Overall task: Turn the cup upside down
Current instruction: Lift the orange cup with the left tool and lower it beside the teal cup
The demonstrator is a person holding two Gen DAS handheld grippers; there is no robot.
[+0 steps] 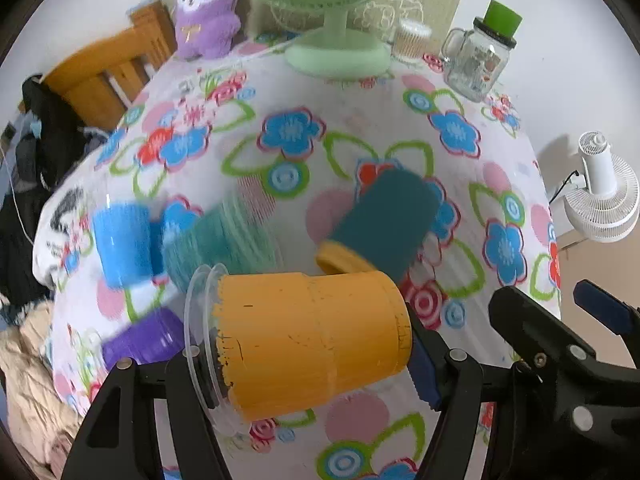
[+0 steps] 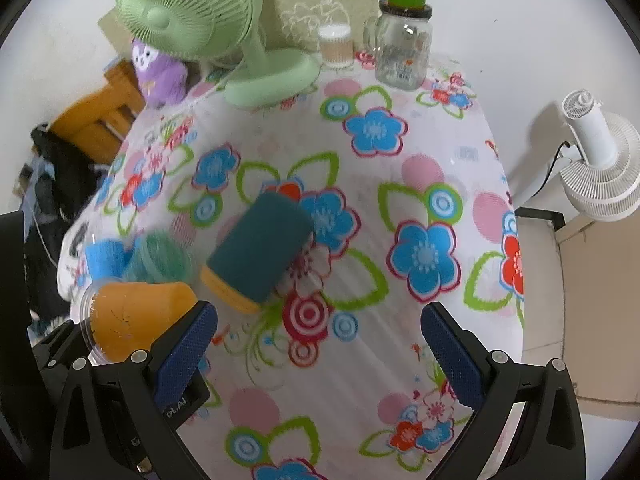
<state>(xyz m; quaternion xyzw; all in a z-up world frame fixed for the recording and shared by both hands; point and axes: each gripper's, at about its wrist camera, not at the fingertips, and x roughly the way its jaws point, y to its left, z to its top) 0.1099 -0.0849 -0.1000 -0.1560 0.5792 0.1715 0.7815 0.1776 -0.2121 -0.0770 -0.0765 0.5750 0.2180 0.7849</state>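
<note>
My left gripper [image 1: 308, 354] is shut on an orange cup [image 1: 312, 340] with a clear rim, held on its side above the flowered tablecloth [image 1: 360, 120], rim to the left. The orange cup also shows in the right wrist view [image 2: 136, 316], at the lower left. A dark teal cup with a yellow rim [image 1: 384, 224] stands tilted on the cloth just beyond it, and shows in the right wrist view [image 2: 260, 252]. My right gripper [image 2: 320, 356] is open and empty, low over the cloth, to the right of the orange cup.
Blue [image 1: 120, 240], teal [image 1: 216, 240] and purple [image 1: 144, 340] cups sit at the left, blurred. A green fan [image 2: 200, 20], purple plush [image 2: 160, 68], small jar [image 2: 336, 46] and glass mug jar with green lid [image 2: 404, 52] stand at the back. A white fan [image 2: 600, 152] is beyond the table's right edge.
</note>
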